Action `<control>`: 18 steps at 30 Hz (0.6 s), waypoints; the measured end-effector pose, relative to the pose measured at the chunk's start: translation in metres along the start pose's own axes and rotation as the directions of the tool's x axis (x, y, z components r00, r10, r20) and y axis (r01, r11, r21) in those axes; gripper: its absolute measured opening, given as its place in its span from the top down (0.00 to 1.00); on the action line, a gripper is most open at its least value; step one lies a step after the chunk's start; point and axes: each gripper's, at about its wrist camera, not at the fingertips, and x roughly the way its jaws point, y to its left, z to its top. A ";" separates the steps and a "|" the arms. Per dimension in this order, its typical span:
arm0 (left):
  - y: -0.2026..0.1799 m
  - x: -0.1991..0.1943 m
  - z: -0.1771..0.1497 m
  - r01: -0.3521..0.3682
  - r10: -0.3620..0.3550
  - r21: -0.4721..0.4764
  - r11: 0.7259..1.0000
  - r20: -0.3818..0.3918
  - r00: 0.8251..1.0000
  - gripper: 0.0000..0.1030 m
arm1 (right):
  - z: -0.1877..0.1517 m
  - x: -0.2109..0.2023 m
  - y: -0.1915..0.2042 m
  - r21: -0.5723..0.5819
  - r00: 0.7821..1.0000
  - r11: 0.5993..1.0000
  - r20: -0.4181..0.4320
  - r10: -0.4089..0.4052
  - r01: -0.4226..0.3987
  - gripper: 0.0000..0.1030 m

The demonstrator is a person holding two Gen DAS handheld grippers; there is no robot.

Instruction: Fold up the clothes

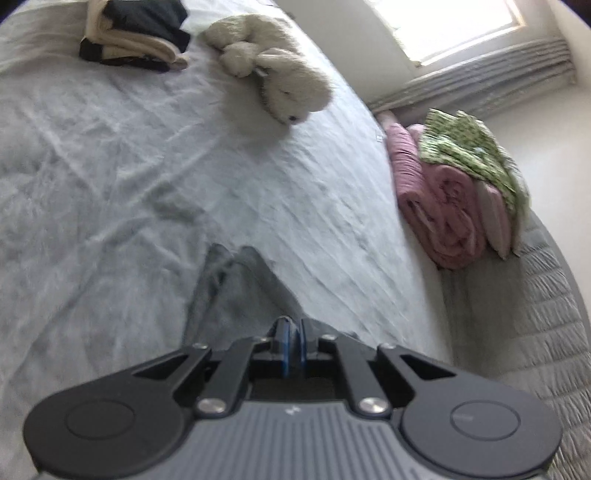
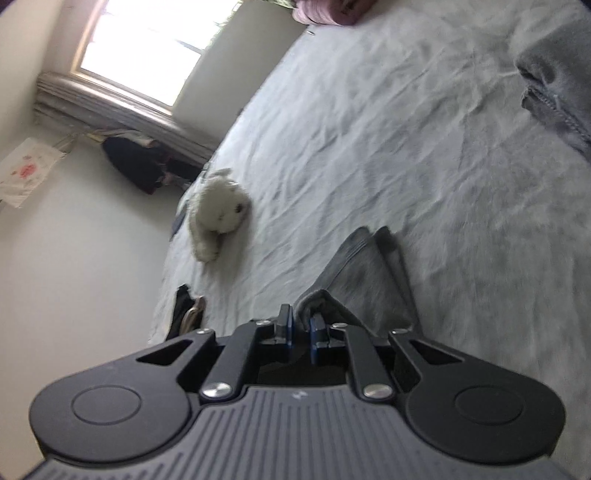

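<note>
bed (image 1: 147,155): taking up most of both views, its pale grey cover lying creased and serving as the folding surface.

pink bedding roll (image 1: 439,206): sitting at the bed's far edge with a green patterned cloth (image 1: 469,147) lying on top, apparently parked out of the working area.

grey garment (image 1: 236,291): the piece being handled, running forward from both tools over the middle of the bed. a second fold of grey cloth with a stitched hem is showing at the upper right of the right wrist view, probably part of the same garment, though blur is keeping that uncertain. both ends being pinched suggests the cloth is being stretched or carried over for a fold; how far the folding has got is not settled here.

stuffed toy (image 1: 273,70): lying on its side near the far part of the bed, clear of the garment.

folded stack (image 1: 133,33): cream and dark pieces lying flat, one on another, in the far corner, already lying folded as the task wants.

left tool (image 1: 292,332): blue pads nearly meeting, gripping an edge of the grey garment.

right tool (image 2: 301,326): pads standing slightly apart with a bunched edge of the garment clamped between them.
</note>
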 end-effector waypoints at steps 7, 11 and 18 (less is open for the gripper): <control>0.013 0.018 0.010 -0.018 0.017 -0.021 1.000 -0.013 1.000 0.95 | 0.002 0.020 -0.014 0.007 0.999 1.000 -0.017 -0.030 0.031 0.88; 0.015 0.025 0.016 -0.025 0.024 -0.032 0.999 -0.011 1.000 0.95 | 0.006 0.021 -0.015 0.010 1.000 1.000 -0.011 -0.021 0.021 0.88; 0.024 0.025 0.023 0.016 -0.017 -0.056 0.998 -0.016 1.000 0.85 | 0.011 0.026 -0.032 0.101 0.999 0.995 -0.043 -0.020 0.024 0.87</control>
